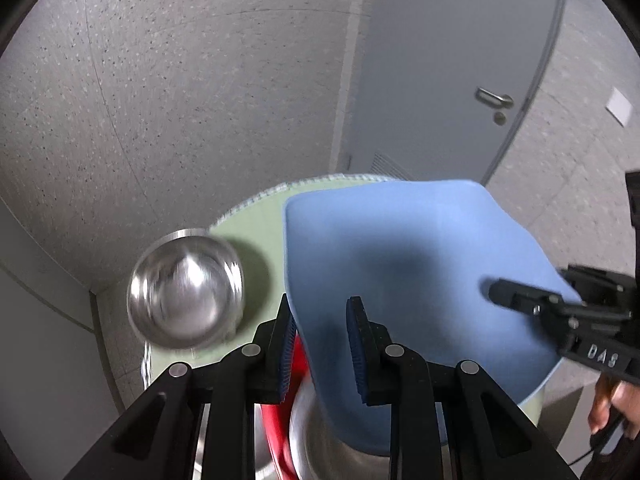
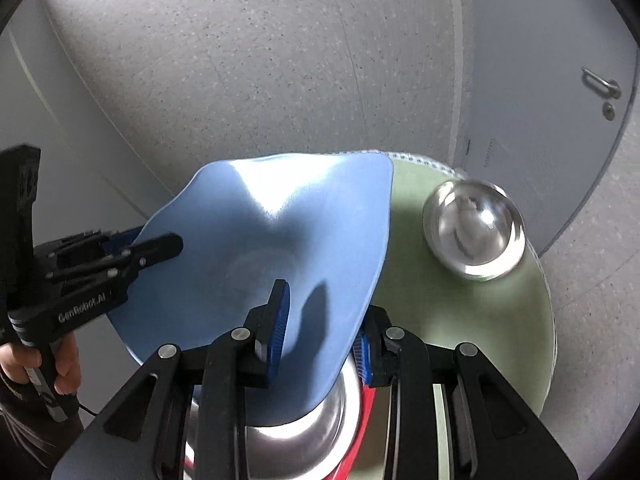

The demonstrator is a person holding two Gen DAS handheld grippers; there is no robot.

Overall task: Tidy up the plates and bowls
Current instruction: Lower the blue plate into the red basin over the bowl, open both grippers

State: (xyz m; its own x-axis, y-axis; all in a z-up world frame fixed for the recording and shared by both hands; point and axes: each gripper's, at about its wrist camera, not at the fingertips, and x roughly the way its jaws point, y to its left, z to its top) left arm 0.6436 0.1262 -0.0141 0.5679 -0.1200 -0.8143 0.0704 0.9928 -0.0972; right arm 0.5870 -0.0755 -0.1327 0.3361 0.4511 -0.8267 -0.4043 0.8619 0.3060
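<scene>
A large blue plate [image 1: 404, 256] is held tilted above a round green table [image 1: 256, 236]; it also shows in the right wrist view [image 2: 280, 224]. My left gripper [image 1: 322, 344] straddles its near edge, one blue pad on each side, gripping the rim. My right gripper [image 2: 320, 332] grips the opposite edge the same way. Each gripper shows in the other's view, the right one [image 1: 516, 300] and the left one [image 2: 144, 248], clamped on the plate's rim. A small steel bowl [image 1: 186, 288] sits on the table [image 2: 472, 236]. Below the plate lie a steel bowl [image 2: 296, 440] and something red [image 2: 368, 404].
The green table [image 2: 440, 300] is small and round, with grey speckled floor [image 1: 180, 100] around it. A grey door [image 1: 448, 60] with a handle stands behind. A white cabinet or wall panel [image 2: 72, 120] is at the left in the right wrist view.
</scene>
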